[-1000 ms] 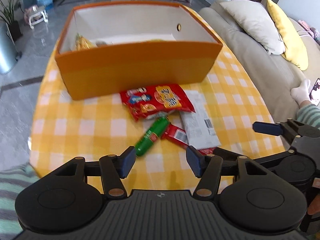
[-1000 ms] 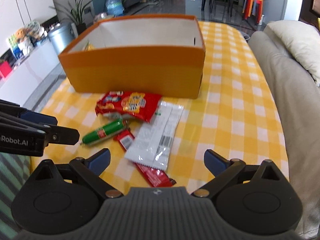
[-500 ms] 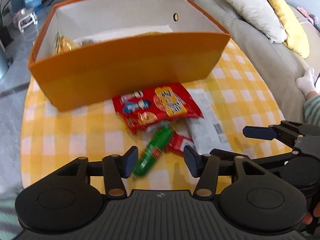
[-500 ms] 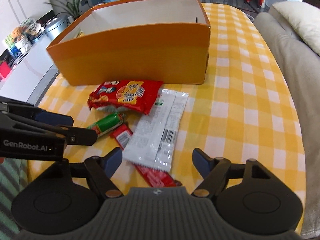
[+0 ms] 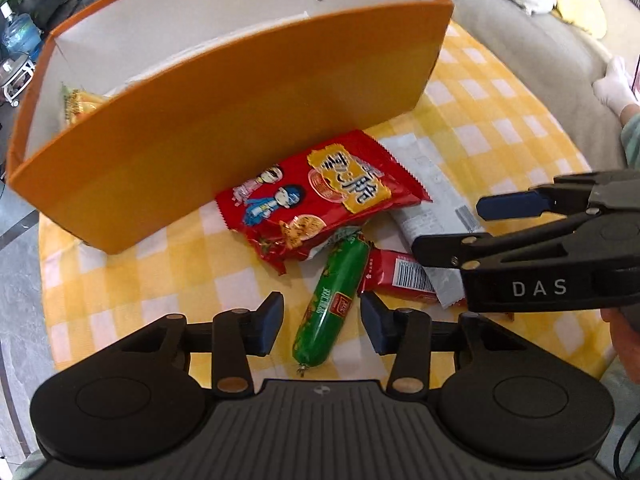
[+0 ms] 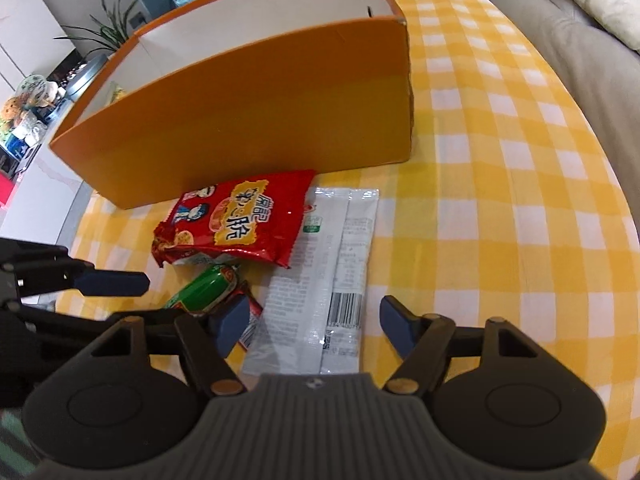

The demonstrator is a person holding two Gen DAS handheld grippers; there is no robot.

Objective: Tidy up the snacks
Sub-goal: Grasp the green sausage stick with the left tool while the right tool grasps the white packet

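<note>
Green sausage [image 5: 329, 299] between closing left fingers [image 5: 267, 326] (untouched)

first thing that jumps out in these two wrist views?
The big orange box at the back of the yellow checked tablecloth, with loose snacks piled in front of it. The red snack bag lies nearest the box. The left gripper straddles the green sausage; the right gripper straddles the white packet. Both have been closing, neither clamped.

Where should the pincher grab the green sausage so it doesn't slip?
Probably around the middle of the green sausage, coming from above with a pad on each long side. It lies flat, round and narrow; its far end tucks under the red snack bag.
</note>
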